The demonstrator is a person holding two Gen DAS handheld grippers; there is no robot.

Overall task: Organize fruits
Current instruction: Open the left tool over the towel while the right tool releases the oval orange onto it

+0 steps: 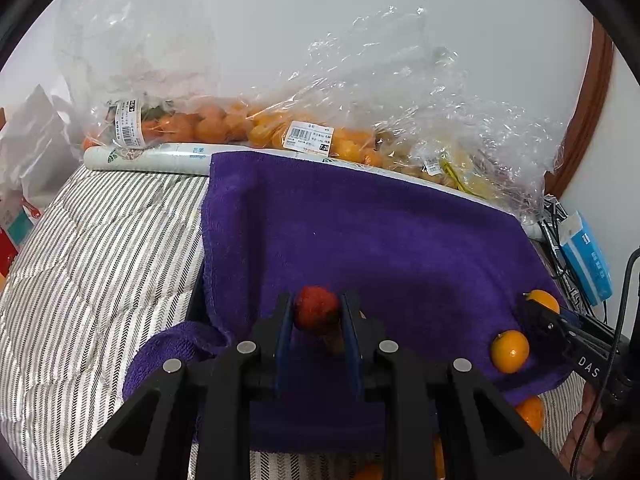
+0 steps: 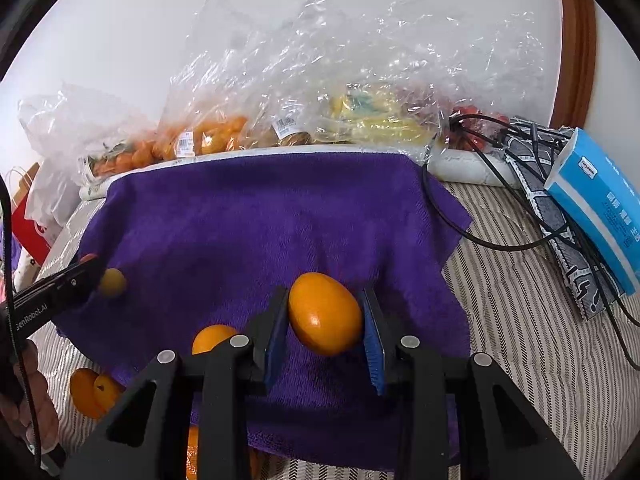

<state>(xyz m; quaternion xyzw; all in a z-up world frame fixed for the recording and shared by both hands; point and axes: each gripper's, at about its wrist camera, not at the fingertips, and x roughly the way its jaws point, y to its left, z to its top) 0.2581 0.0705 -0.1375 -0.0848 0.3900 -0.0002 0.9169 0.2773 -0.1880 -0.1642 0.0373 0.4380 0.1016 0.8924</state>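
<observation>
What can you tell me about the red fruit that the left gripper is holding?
The red fruit is small, roundish and bumpy, a bit like a strawberry or lychee. Something brownish shows under it, maybe a stem. The left gripper is shut on it, one pad on each side, just above the purple towel. Whether it touches the towel is unclear.

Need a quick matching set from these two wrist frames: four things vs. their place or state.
Things:
1. red fruit
2. oval orange fruit
3. blue box
4. purple towel

Places or states:
A. spread over the striped bedding
B. clamped in the left gripper
C. lying at the right, beside black cables
D. clamped in the right gripper

Pairs: 1-B, 2-D, 3-C, 4-A
</observation>
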